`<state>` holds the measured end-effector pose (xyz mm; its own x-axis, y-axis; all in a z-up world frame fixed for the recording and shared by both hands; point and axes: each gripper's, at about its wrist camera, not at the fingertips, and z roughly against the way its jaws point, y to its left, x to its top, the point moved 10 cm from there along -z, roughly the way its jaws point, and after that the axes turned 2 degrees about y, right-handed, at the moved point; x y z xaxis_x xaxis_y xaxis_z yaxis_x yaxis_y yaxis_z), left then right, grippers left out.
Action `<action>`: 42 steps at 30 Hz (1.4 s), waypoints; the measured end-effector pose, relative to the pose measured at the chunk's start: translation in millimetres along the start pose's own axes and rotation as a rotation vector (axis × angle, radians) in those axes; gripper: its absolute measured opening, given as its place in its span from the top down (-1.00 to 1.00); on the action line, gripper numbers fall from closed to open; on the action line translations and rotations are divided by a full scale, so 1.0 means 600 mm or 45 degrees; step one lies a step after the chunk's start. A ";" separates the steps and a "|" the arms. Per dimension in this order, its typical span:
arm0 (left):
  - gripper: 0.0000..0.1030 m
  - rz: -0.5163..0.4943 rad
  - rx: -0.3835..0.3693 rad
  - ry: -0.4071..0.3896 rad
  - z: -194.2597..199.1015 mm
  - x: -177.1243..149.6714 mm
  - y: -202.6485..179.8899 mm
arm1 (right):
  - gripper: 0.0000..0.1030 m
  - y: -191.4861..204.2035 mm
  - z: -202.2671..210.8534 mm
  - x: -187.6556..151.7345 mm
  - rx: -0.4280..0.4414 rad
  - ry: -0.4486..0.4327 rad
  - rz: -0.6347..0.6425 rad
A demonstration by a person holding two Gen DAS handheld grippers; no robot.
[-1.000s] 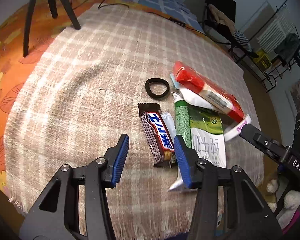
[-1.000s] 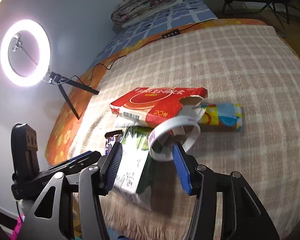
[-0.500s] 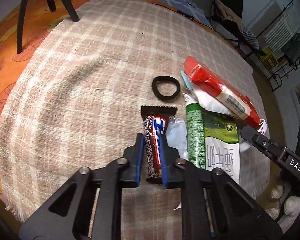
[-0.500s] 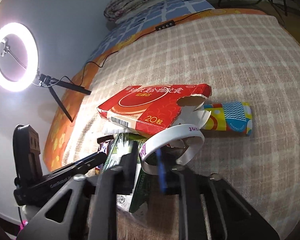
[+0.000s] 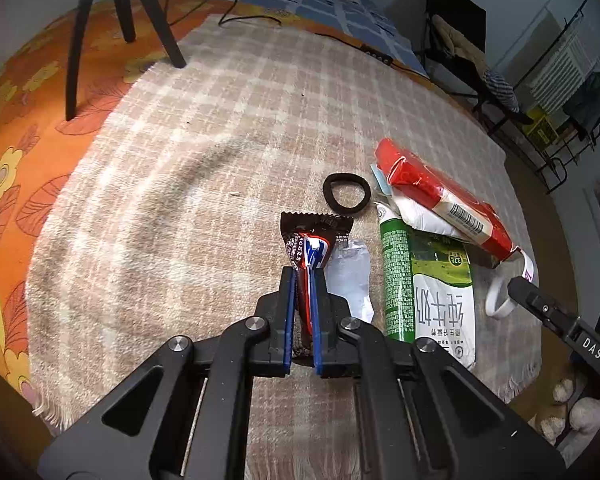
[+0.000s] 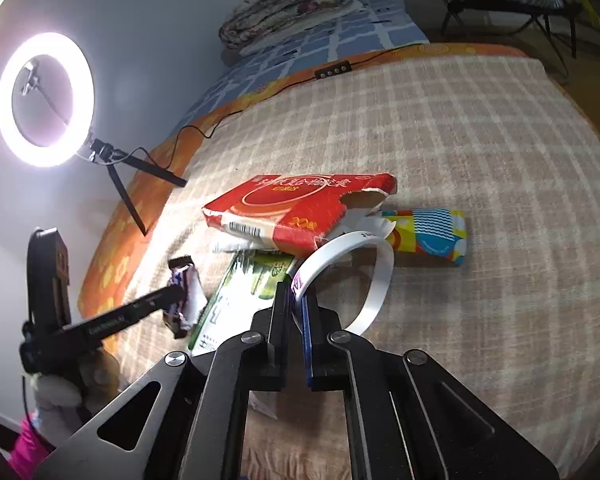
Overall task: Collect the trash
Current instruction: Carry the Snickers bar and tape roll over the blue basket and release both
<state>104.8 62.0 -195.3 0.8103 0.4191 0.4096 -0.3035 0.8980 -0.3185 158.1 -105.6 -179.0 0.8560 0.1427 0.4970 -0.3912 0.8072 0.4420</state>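
both claws pinched on trash, ready to lift

we have two grips to carry off the checked blanket (image 5: pixel 220 152) that covers the bed. the jaws of both claws have just been closing. the left claw (image 5: pixel 303 280) is now clamped on the candy bar wrapper (image 5: pixel 308 248), which stands crumpled between its blue pads, the wrapper's far end sticking out ahead of the tips. the right claw (image 6: pixel 296 300) is clamped on the thin white ring (image 6: pixel 364 264), pinching its near edge, with the rest of the loop curving away ahead and to the right of the tips.

to do this well, we judge the lift should go straight up and slowly. the ring rests against the red box (image 6: pixel 300 208) just ahead of the right claw, so a sideways pull could drag that pile. the green milk carton (image 5: pixel 428 280) lies just right of the left claw, with a clear wrapper scrap (image 5: pixel 350 272) between them, touching the candy bar wrapper. the black hair band (image 5: pixel 346 198) sits farther ahead, apart.
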 end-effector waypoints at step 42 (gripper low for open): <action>0.91 -0.349 -0.109 0.032 0.143 -0.219 -0.104 | 0.97 0.067 0.157 -0.244 -0.072 0.082 0.340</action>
<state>-25.9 -37.7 -155.8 0.8689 0.1581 0.4691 -0.0289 0.9622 -0.2707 -15.1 -147.7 -163.7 0.7453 0.3896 0.5410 -0.5881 0.7665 0.2583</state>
